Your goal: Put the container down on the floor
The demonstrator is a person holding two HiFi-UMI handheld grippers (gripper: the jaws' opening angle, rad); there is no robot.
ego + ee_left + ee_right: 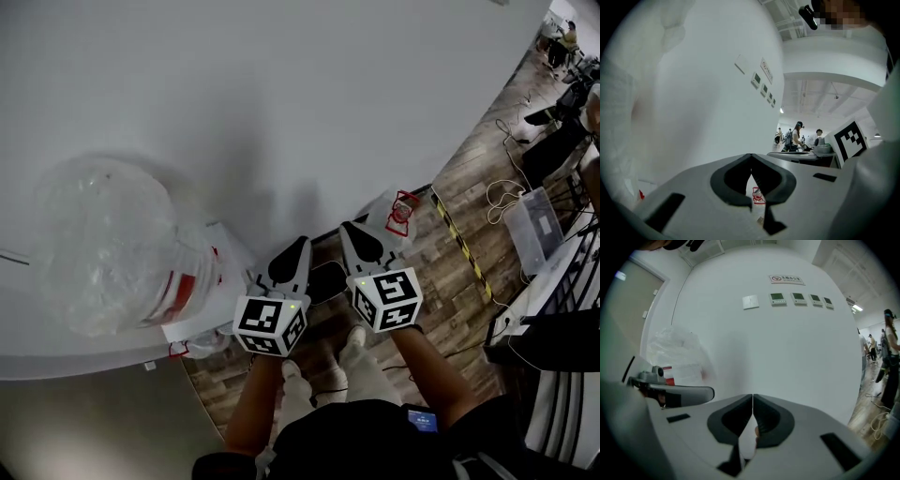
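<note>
Tongs, left gripper [751, 155], right gripper [753, 396]: closed, empty.

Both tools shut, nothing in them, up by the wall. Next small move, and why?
Probably just ease both back from the wall and leave them shut. The left tool and right tool hold nothing, and the white red-labelled container appears to rest on the floor at the wall's foot, so nothing looks left to place.
</note>
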